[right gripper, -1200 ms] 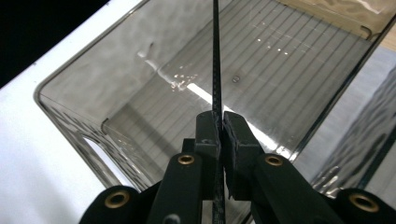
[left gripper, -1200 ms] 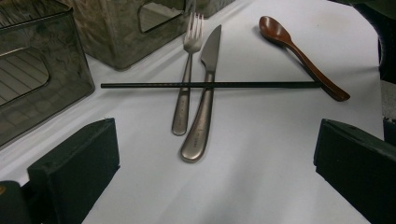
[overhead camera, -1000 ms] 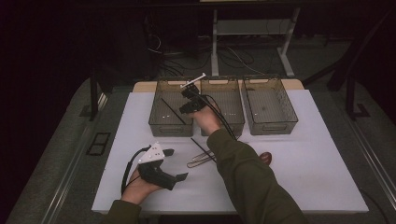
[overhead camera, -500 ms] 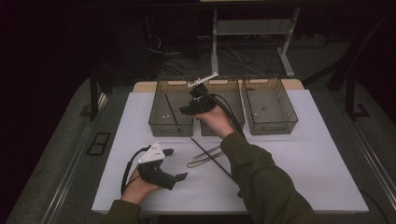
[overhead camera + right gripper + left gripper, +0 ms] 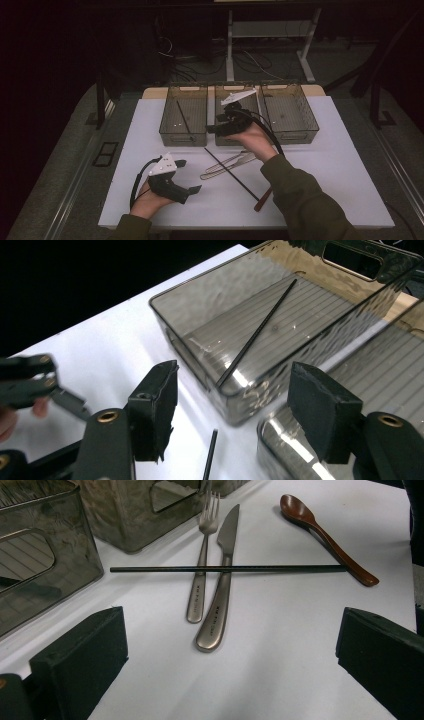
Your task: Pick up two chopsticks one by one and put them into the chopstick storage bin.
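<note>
The left gripper (image 5: 187,176) is rested low on the near left of the desk (image 5: 345,165), its jaws spread wide with nothing between them and aimed at the loose cutlery, a posture that reads as waiting for a turn rather than working. Farther back, three smoky plastic bins are lined up side by side along the far edge, apparently so that each kind of utensil can be given its own compartment; in the left bin (image 5: 183,122) one black chopstick (image 5: 257,332) is laid slantwise across the ribbed floor, one end propped in a near corner. The right gripper (image 5: 212,129) is held above the near rim of the middle bin (image 5: 235,140), and its jaws have just been opening, nothing being held between them, which suggests a release into the left bin and a withdrawal. On the desk in front of the bins, the second chopstick (image 5: 227,569) is left lying across a fork (image 5: 200,575) and a knife (image 5: 220,587), with a wooden spoon (image 5: 325,537) beside them, its handle end touched by the chopstick's tip. Since the stick rests on top, it is judged the easiest to lift next.
</note>
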A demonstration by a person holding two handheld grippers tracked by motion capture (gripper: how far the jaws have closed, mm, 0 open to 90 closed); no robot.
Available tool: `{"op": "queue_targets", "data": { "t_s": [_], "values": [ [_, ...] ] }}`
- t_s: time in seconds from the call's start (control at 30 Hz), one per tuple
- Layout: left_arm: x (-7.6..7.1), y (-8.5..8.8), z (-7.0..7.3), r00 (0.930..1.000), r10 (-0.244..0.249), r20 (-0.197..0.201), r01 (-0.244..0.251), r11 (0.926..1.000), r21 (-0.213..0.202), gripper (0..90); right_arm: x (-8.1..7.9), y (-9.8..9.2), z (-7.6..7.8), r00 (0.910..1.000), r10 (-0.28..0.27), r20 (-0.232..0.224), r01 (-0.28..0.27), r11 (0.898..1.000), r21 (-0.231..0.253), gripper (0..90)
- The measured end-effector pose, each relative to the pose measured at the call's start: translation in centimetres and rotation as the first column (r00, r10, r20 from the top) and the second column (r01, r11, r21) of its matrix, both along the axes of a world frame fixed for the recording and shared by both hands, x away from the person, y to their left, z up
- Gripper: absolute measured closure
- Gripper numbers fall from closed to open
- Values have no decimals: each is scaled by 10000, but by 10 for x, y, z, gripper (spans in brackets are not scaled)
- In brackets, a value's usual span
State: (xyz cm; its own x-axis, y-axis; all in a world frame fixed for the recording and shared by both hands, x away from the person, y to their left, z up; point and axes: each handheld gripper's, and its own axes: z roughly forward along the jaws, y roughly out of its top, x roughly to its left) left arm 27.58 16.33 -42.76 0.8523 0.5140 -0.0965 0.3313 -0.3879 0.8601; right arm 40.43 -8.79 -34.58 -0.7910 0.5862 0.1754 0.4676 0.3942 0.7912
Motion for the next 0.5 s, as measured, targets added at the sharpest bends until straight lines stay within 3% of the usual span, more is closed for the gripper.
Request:
{"op": "queue_targets", "data": {
  "t_s": [0.5],
  "values": [
    [0, -3, -1, 10000, 88, 23, -88, 10000, 3, 0, -39, -54, -16, 9997, 225, 21, -226, 9996, 194, 347]
  ]
}}
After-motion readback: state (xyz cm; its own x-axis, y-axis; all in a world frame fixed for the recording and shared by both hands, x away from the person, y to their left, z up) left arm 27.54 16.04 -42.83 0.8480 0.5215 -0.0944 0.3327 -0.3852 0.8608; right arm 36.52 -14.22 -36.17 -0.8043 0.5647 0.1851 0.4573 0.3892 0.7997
